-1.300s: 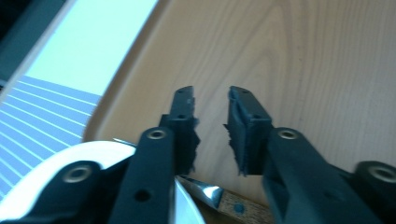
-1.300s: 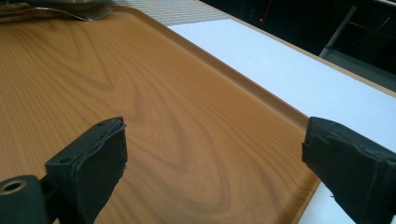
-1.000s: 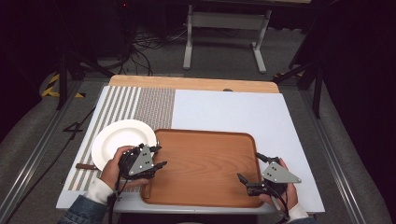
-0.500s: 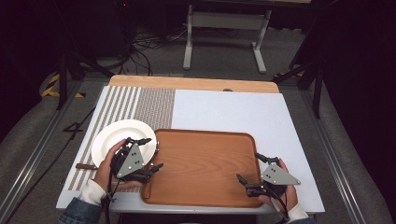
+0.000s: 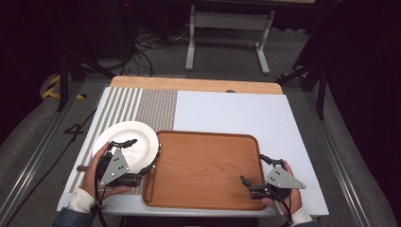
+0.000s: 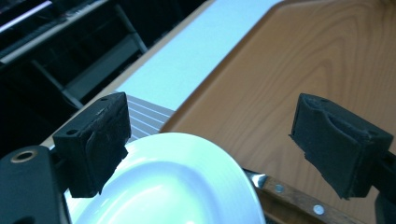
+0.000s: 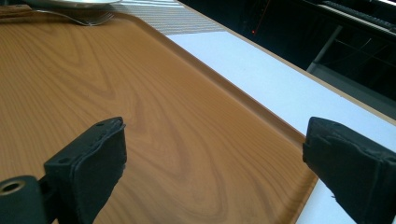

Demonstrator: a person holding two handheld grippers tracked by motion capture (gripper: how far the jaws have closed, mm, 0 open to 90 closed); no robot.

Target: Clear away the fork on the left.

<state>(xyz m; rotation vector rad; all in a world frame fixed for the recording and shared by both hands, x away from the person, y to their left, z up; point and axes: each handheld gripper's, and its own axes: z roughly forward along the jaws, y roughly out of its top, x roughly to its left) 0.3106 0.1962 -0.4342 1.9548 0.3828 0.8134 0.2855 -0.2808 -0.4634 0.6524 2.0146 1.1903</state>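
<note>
A white plate [image 5: 124, 142] lies on the striped placemat [image 5: 156, 106], touching the left rim of a wooden tray [image 5: 203, 170]. My left gripper [image 5: 143, 153] hovers over the plate's near right edge. It stands open, its jaws have just been opening, and nothing is gripped. In the left gripper view [image 6: 229, 144] the plate [image 6: 173, 186] lies below the jaws, and a knife with a riveted wooden handle [image 6: 299, 201] lies beside it at the tray's edge [image 6: 303, 60]. My right gripper [image 5: 252, 168] is open over the tray's near right corner [image 7: 140, 102].
A fork [image 7: 88, 18] lies at the tray's far-left edge by the plate [image 7: 70, 2]. A brown handle end [image 5: 81, 167] sticks out left of the left hand. The white table sheet [image 5: 236, 113] stretches behind the tray; the table's wooden far edge [image 5: 194, 84] borders dark floor.
My left gripper has slid left from the tray's left rim to over the plate, and its jaws have opened wider. The right gripper has kept still.
</note>
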